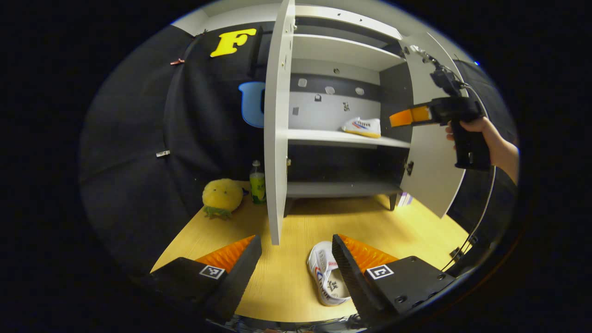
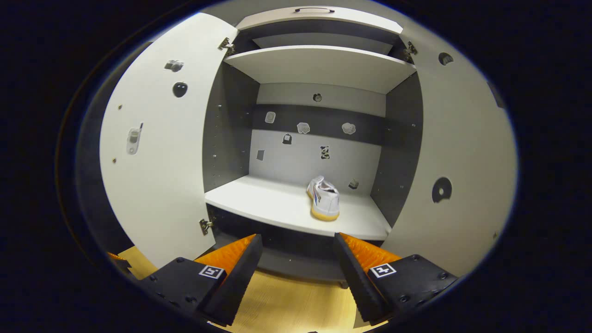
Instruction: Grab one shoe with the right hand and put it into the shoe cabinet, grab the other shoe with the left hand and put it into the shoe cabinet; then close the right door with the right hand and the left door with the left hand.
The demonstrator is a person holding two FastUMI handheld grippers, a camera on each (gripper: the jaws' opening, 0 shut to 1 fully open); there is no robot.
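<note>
Reaching my spread-jawed left gripper (image 1: 296,268) toward the white sneaker (image 1: 327,274), lower centre: straddle its sides squarely; right gripper (image 2: 298,270) released.

White shoe (image 1: 327,274) with red-blue stripes; second white shoe (image 2: 324,198), tan sole; white-grey cabinet (image 2: 296,208); yellow plush (image 1: 222,197); pale wood floor (image 1: 286,277).

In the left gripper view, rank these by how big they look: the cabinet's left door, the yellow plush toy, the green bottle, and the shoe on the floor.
1. Left door, by far the largest.
2. Shoe on the floor, partly behind the left gripper and nearest the camera, so its lead over the toy is unsure.
3. Yellow plush toy.
4. Green bottle.
</note>
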